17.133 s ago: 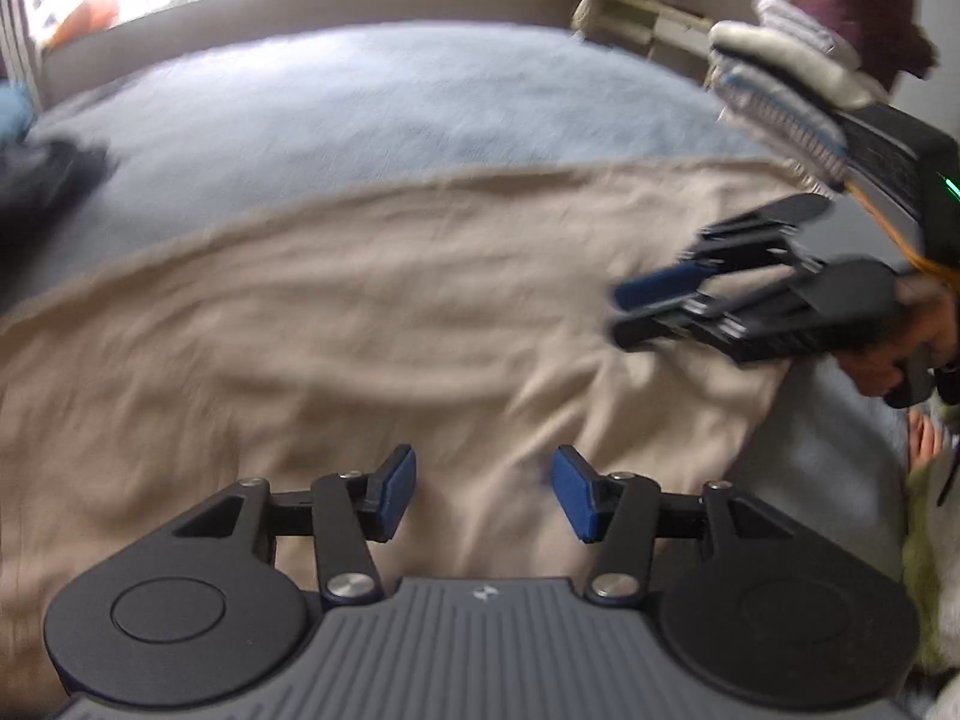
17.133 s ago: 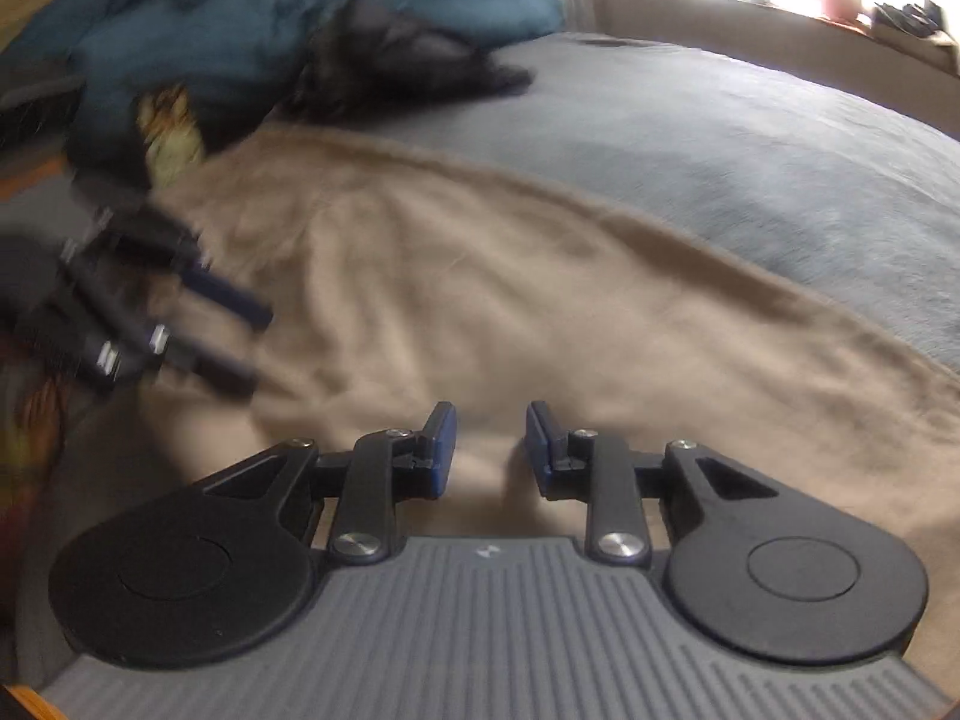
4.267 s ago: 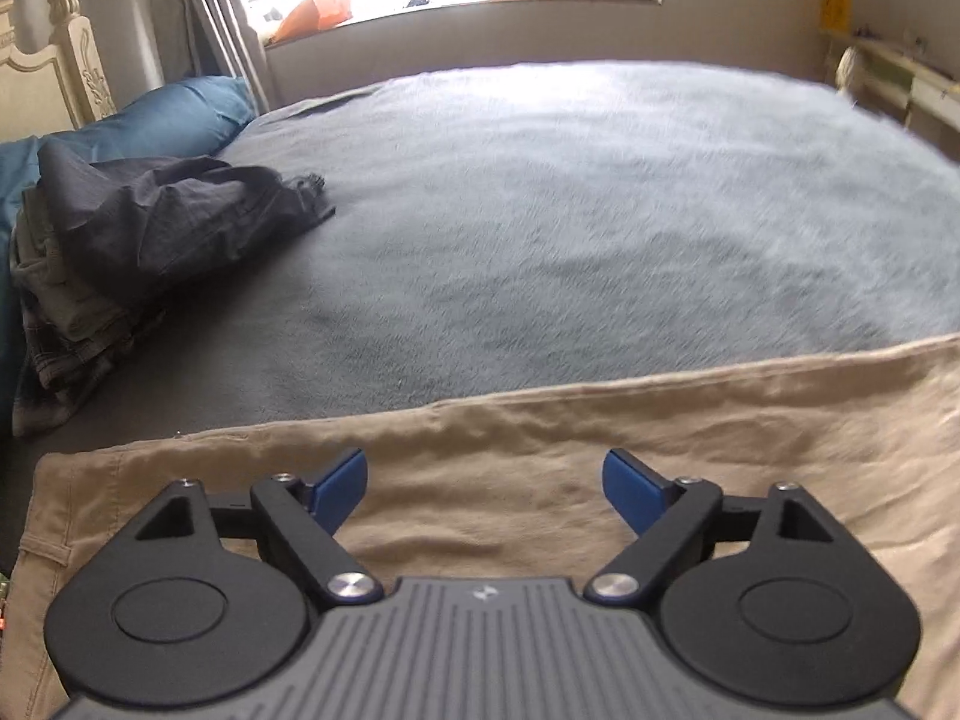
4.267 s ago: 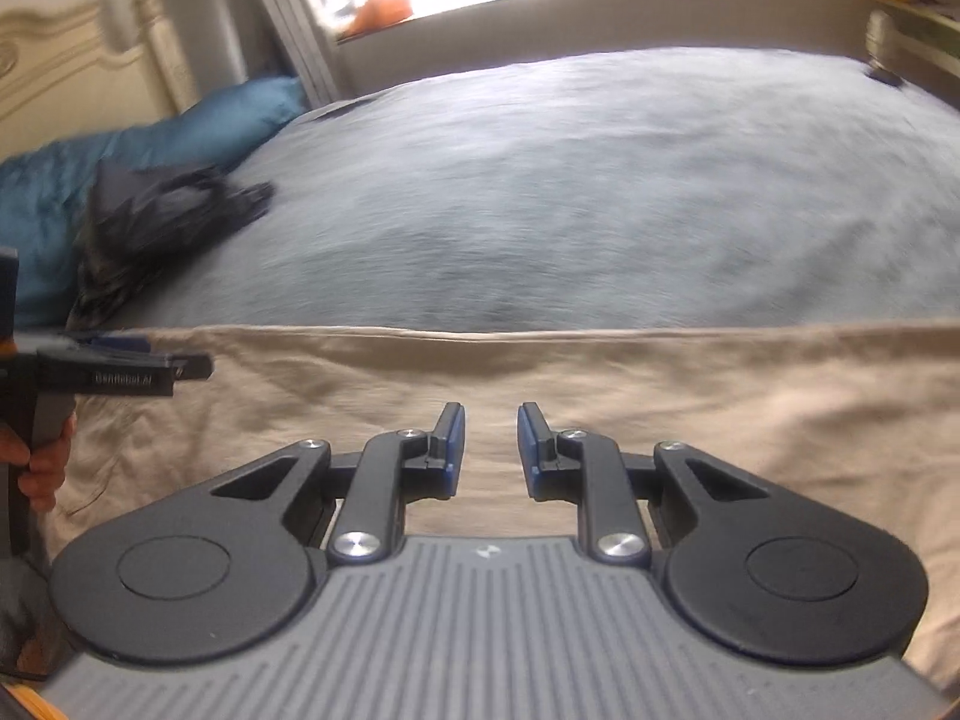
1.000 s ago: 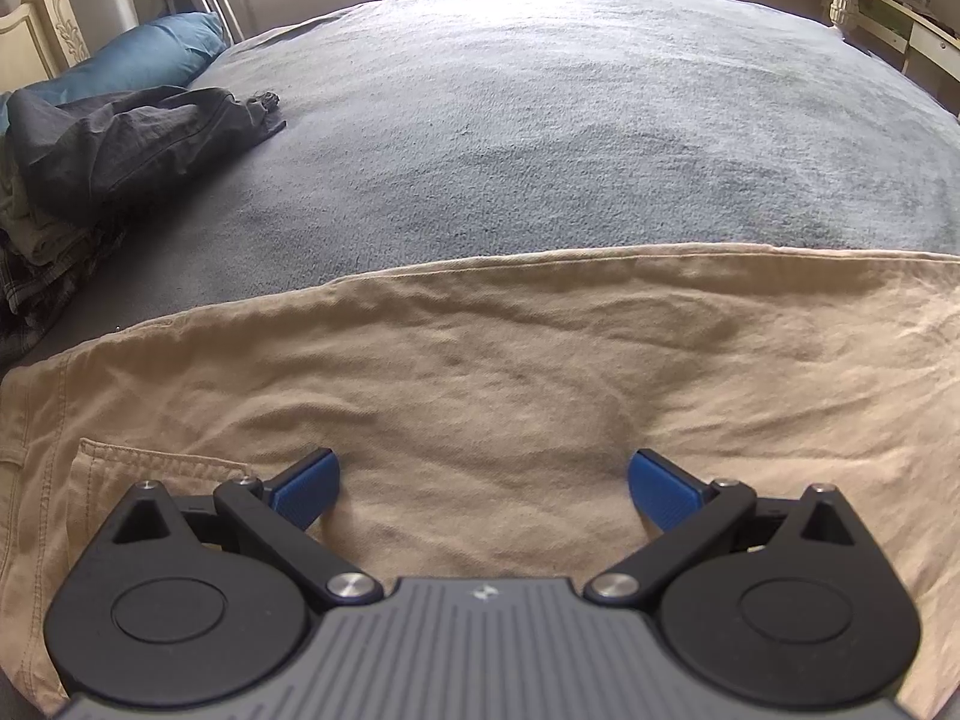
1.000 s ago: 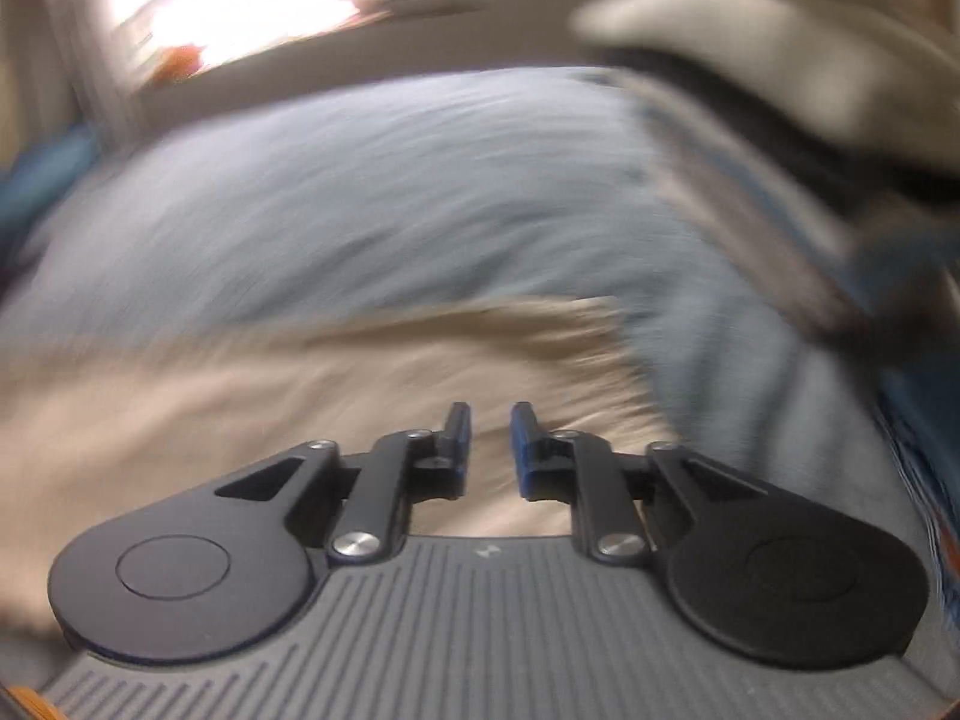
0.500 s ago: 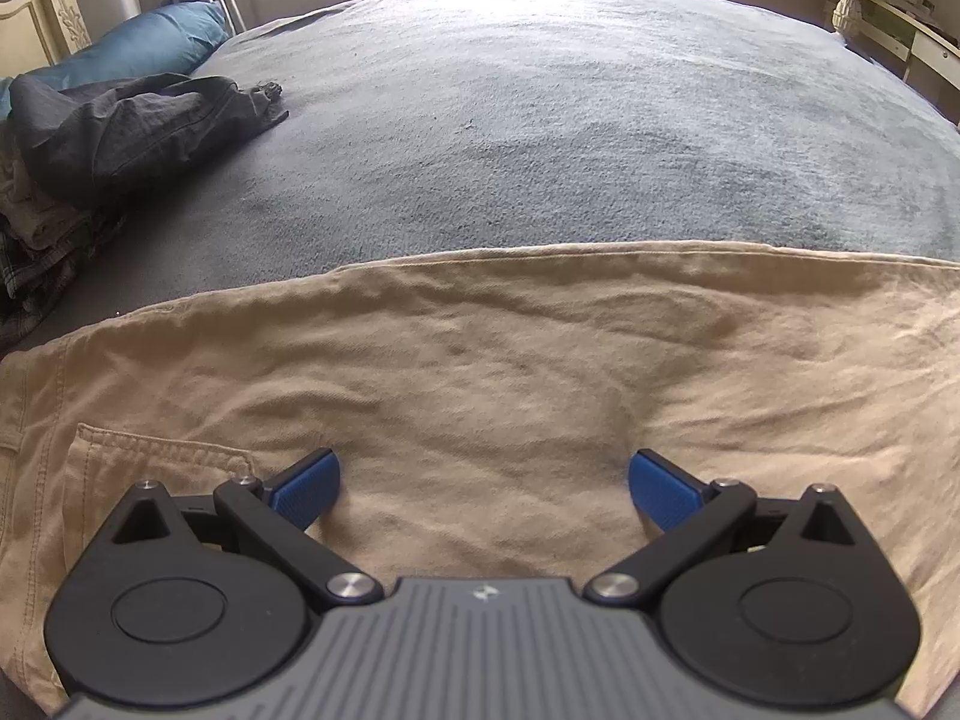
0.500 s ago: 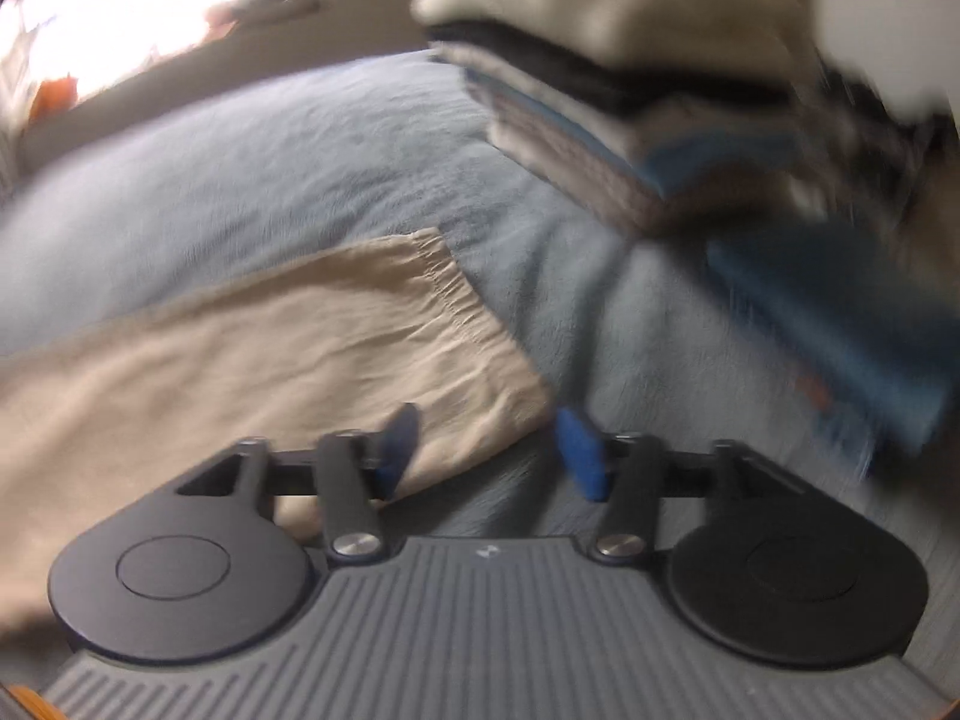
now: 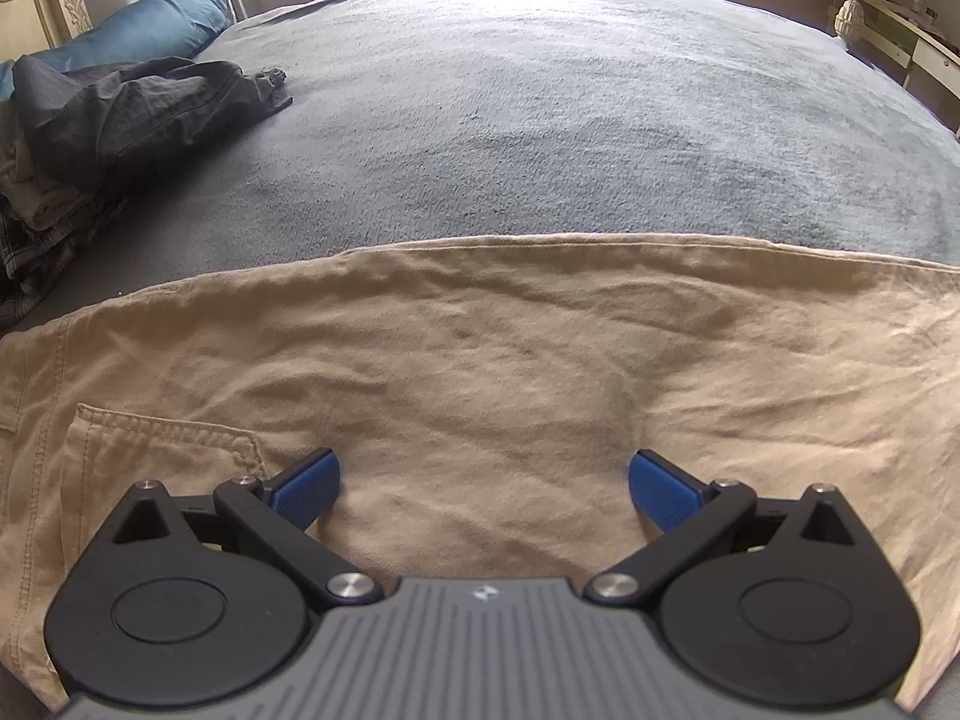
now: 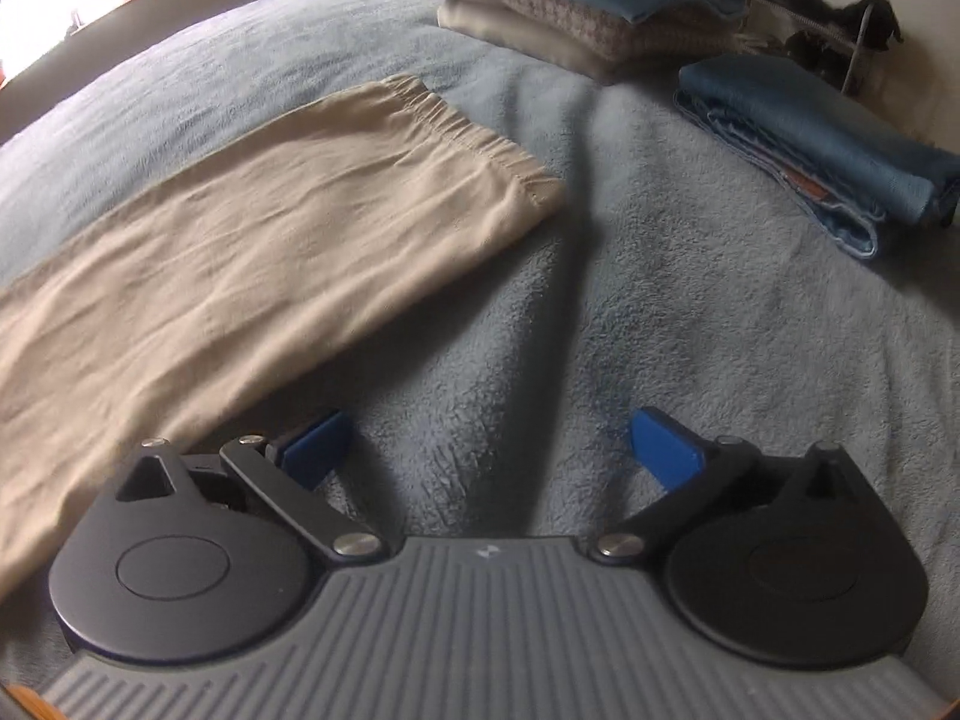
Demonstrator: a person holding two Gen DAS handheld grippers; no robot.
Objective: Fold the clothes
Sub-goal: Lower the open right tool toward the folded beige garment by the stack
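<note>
Approach to the hem end of the trousers, ahead of the lengthwise fold.

The flat beige cotton trousers (image 9: pixel 510 360) lie spread along the near edge of the grey fleece-covered bed (image 9: pixel 570 108). My left gripper (image 9: pixel 483 489) rests on the seat area beside the back pocket (image 9: pixel 162 450), jaws spread wide, gripping nothing. My right gripper (image 10: pixel 489 450) hangs over bare blanket just beside the elastic-cuffed leg end (image 10: pixel 456 126), its jaws opening to full width with no cloth between them. Next move, in my judgement: shift the right jaws onto the hem, close, then carry it toward the waistband.
</note>
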